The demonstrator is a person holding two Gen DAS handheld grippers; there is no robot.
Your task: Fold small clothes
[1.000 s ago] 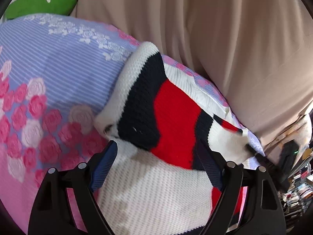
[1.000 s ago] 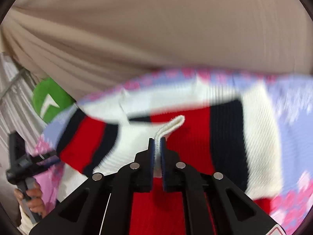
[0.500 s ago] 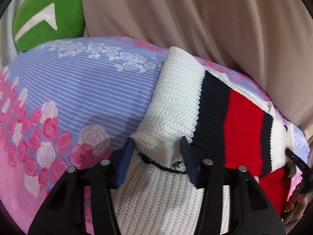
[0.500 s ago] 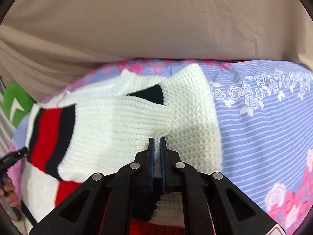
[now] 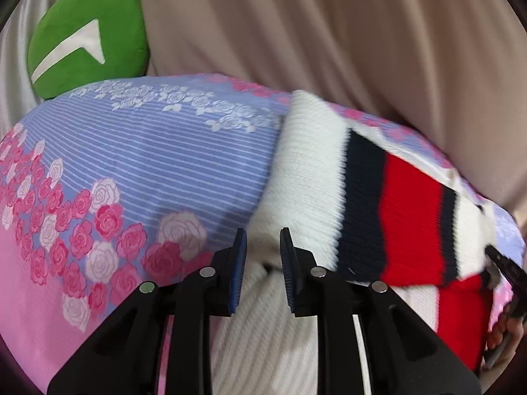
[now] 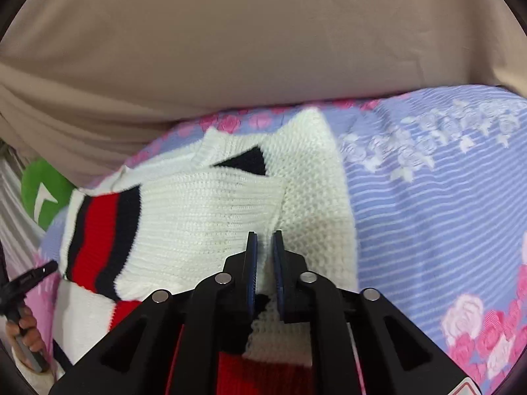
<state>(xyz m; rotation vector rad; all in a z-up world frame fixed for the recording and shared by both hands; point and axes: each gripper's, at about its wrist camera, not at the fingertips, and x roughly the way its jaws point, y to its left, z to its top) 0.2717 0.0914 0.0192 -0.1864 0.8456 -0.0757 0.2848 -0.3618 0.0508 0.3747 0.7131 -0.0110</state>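
Beige curtain backs your rose-printed sheet; the striped knit sweater lies folded, your left gripper just closing around its white edge, your right gripper just easing apart over it.

Each wrist camera sat close above the bed, angled steeply down along its tongs toward the curtained far edge. Both views shared the striped sweater.
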